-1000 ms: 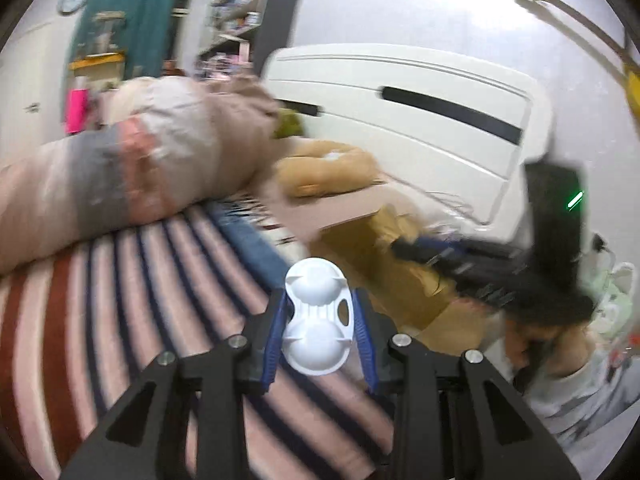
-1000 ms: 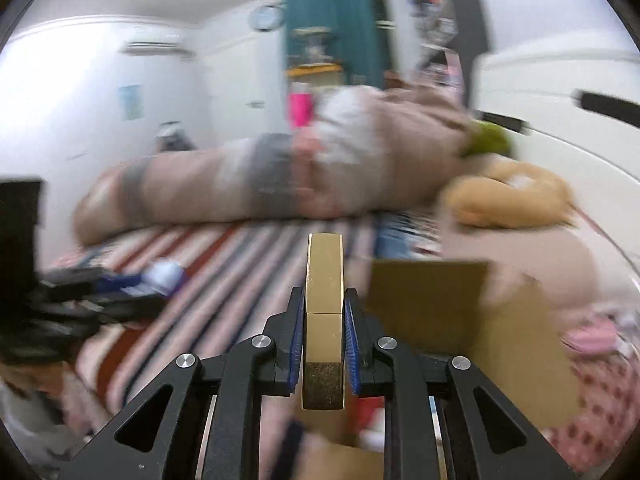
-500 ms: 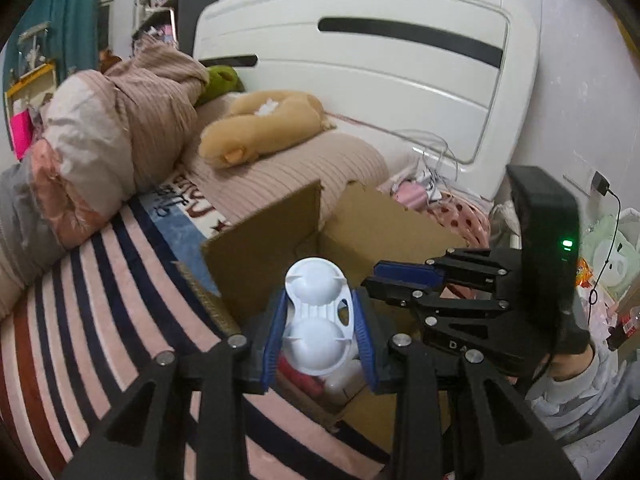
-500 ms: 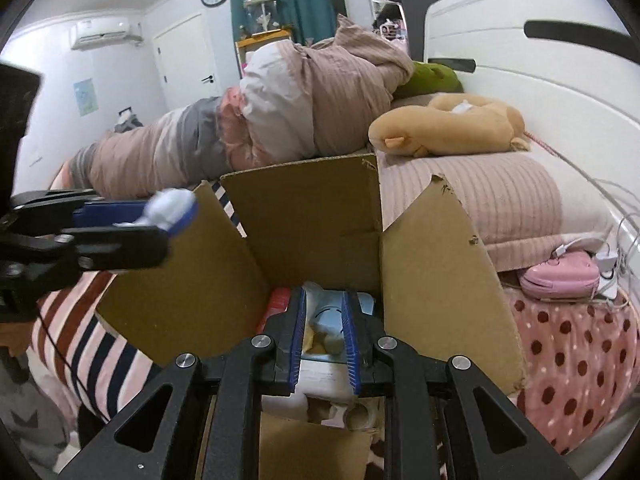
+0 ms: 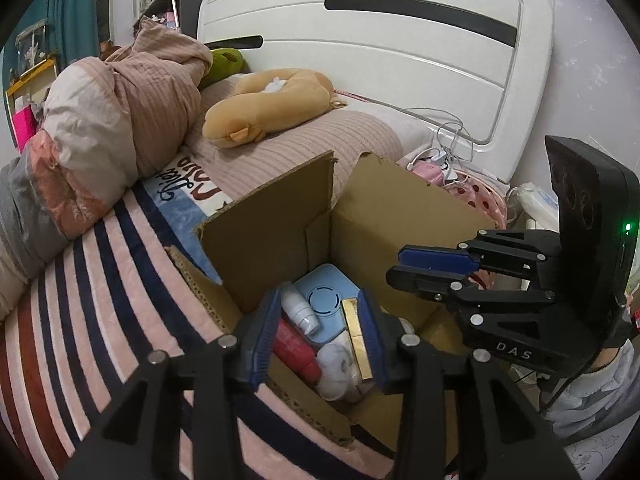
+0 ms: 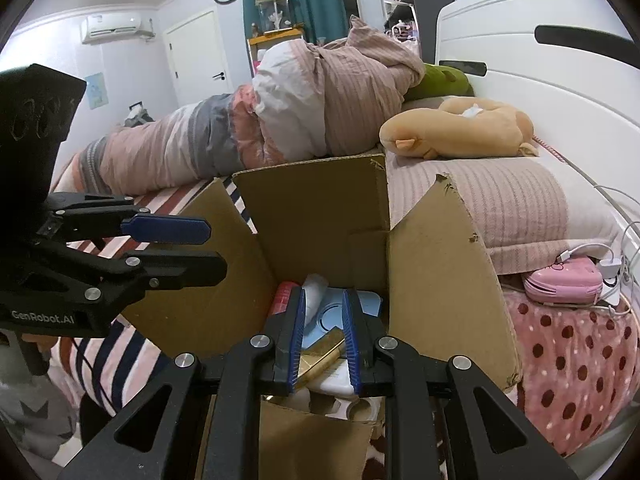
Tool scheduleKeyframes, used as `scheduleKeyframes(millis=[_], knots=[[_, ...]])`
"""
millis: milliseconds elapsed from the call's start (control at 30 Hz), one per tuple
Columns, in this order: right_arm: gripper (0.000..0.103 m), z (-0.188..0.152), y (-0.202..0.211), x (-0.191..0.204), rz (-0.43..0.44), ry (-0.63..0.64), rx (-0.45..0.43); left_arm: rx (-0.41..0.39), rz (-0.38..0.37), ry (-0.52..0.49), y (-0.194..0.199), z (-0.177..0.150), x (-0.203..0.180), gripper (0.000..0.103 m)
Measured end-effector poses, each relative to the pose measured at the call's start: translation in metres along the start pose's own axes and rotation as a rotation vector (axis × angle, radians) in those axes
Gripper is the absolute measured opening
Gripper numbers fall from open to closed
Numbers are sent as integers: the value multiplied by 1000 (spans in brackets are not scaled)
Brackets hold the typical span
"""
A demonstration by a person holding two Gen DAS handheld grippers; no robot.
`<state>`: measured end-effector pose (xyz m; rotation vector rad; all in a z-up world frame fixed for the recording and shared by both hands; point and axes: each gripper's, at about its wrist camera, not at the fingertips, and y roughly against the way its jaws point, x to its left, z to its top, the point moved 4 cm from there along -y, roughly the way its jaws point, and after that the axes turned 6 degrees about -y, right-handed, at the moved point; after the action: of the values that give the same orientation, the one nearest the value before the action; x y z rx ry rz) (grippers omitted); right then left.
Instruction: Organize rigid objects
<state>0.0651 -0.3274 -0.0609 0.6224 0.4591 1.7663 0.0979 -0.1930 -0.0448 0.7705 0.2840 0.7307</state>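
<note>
An open cardboard box (image 5: 376, 216) stands on the bed; it also shows in the right wrist view (image 6: 312, 216). Inside lie a gold bar-shaped case (image 5: 357, 336), a red bottle (image 5: 294, 346), a white bottle (image 5: 298, 311), a pale blue device (image 5: 326, 300) and a white double-cup piece (image 5: 340, 364). My left gripper (image 5: 318, 338) is open and empty above the box. My right gripper (image 6: 323, 334) is open and empty over the box, with the gold case (image 6: 322, 350) lying below its fingers. The right gripper also shows in the left wrist view (image 5: 432, 268), and the left gripper in the right wrist view (image 6: 176, 246).
The box stands on a striped blanket (image 5: 92, 300). A rolled duvet (image 5: 120, 128), a tan plush toy (image 5: 272, 100) and a pillow (image 6: 480, 200) lie behind it. The white headboard (image 5: 380, 48) is beyond. A pink device with cables (image 6: 564, 284) lies on a polka-dot cloth.
The white double-cup piece has left my left gripper and lies in the box; that gripper is open now. My right gripper has opened and the gold case lies in the box.
</note>
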Motion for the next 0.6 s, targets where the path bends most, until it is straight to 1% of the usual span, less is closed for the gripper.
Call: scheduleKeyframes(millis=[67,133,200,233,267,333,400,433,467,500,533,567,600], knots=[[14,0,1,1,0,3,0,-6,1,8,3,0,1,41],[15,2,1,1,5,10,0,-24,3,20,9,-1,2,55],[16,5,2,2,14,23,-1,-55,16,35,20,-2,2,63],[21,6,3,4,18,33,-3,-64,26,40,24,-2,3,67],[32,8,4,7,25,57,-5,-81,49,53,32,-4,5,69],[41,10,8,15,45,122,-22,-104,82,75,43,-7,9,79],[44,13,12,24,82,177,-34,-141,122,107,59,-12,14,84],[48,14,14,27,99,189,-33,-154,136,126,66,-14,17,85],[55,17,16,29,116,200,-36,-164,147,143,72,-16,19,86],[60,20,18,31,130,212,-45,-179,165,168,79,-20,23,88],[67,23,21,33,141,224,-55,-188,184,185,86,-22,25,92],[73,26,23,34,149,233,-61,-202,217,205,94,-26,29,93],[77,29,26,35,156,243,-70,-212,243,218,100,-29,31,96]])
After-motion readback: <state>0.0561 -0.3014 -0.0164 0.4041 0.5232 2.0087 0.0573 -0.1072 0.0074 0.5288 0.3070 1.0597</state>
